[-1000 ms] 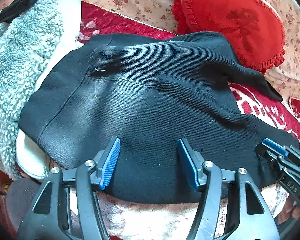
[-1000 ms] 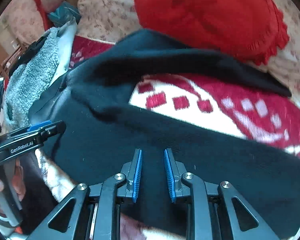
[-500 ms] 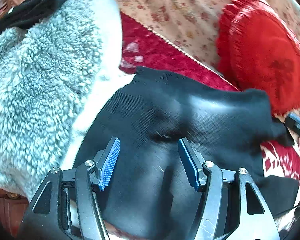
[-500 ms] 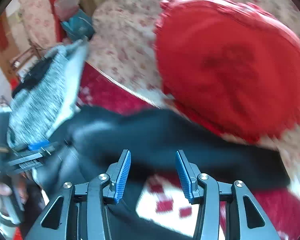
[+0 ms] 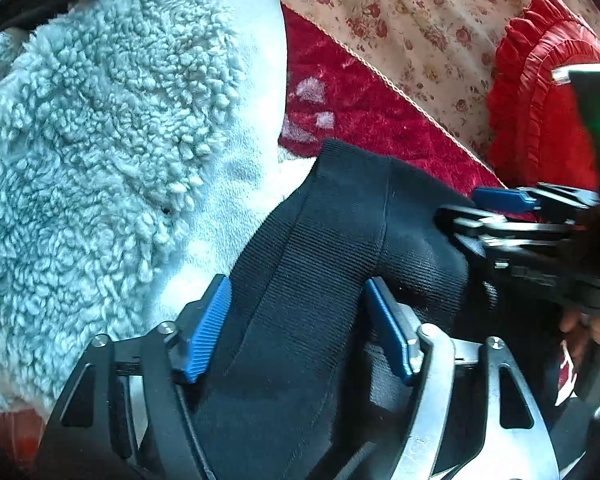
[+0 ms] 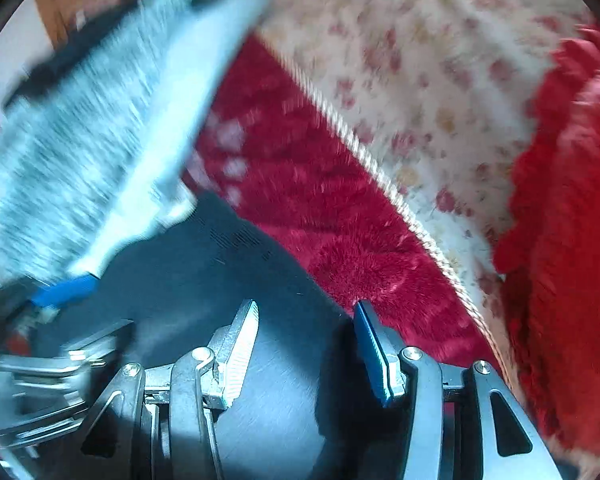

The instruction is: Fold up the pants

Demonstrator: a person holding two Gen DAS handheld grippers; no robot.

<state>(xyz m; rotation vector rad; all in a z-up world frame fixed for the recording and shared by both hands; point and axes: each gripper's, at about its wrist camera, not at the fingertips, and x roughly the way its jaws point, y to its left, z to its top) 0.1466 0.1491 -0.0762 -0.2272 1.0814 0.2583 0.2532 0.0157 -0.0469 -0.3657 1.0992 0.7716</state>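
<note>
The black ribbed pants lie bunched on the bed, one end against the grey fleece. My left gripper hovers over them, its jaws opening. Fabric lies between the blue pads, and neither pad presses on it. My right gripper comes in from the right at the pants' far edge. In the blurred right wrist view the right gripper stands open above the pants, with nothing pinched. The left gripper shows at the left edge there.
A thick grey fleece blanket fills the left side and touches the pants. A dark red plush blanket lies under them. Beyond it are a floral sheet and a red frilled cushion. Fingers of a hand show at the right.
Both grippers swept left across the pants toward the fleece, and the spread pants are now bunched there. The right jaws went from nearly shut to open. The left jaws widened.
</note>
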